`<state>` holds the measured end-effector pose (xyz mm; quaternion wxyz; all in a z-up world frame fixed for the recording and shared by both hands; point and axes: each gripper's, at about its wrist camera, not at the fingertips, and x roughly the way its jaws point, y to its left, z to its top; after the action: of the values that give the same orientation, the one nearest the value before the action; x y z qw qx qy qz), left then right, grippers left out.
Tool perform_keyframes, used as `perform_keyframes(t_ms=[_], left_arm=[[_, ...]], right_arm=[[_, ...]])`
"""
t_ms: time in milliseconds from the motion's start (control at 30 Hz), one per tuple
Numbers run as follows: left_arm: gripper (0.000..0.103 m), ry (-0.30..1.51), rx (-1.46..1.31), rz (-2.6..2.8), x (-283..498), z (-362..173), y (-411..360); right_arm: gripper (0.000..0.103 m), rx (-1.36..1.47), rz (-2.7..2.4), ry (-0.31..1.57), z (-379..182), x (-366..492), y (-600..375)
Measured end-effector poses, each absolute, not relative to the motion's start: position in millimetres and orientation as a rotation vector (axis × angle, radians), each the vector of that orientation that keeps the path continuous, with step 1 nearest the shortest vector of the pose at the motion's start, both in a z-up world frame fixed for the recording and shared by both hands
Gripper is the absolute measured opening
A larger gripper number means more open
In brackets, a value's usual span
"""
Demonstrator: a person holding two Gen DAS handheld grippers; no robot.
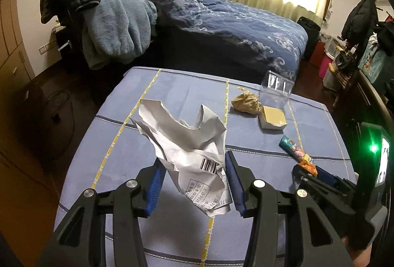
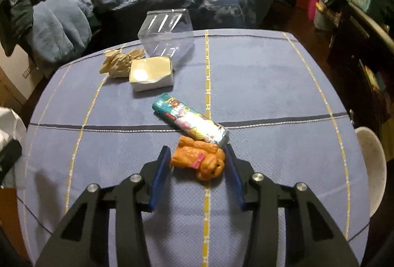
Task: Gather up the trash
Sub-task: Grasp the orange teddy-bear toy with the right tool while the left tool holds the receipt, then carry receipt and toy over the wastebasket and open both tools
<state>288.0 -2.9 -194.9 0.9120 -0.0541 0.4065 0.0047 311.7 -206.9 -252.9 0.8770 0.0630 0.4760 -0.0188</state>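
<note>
A crumpled white paper (image 1: 189,141) with a barcode label stands between the fingers of my left gripper (image 1: 193,173); the jaws are wide and touch its sides lightly, if at all. My right gripper (image 2: 198,163) is open around an orange toy dog (image 2: 202,161) on the blue tablecloth (image 2: 270,85). A colourful wrapper tube (image 2: 189,121) lies just beyond the dog. A crumpled brown paper ball (image 2: 118,62), a small white box (image 2: 151,73) and a clear plastic container (image 2: 167,30) sit farther back. The right gripper also shows in the left wrist view (image 1: 320,176).
A bed with a dark blue quilt (image 1: 221,13) stands behind the table. A chair heaped with clothes and a blue blanket (image 1: 108,21) is at the left. Shelves and bags (image 1: 364,50) crowd the right. A white chair back (image 2: 371,163) is by the table's right edge.
</note>
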Motion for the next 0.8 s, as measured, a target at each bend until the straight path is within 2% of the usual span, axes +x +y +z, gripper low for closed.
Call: perform_keyframes(t_ms=[433, 800], left_arm=[[0.048, 0.822, -0.07, -0.045, 268, -189, -32], [0.048, 0.79, 0.014, -0.18, 247, -167, -103]], right_arm=[[0.045, 0.222, -0.019, 0.941, -222, 235, -262], [0.045, 0.25, -0.088, 0.876, -203, 168, -315]])
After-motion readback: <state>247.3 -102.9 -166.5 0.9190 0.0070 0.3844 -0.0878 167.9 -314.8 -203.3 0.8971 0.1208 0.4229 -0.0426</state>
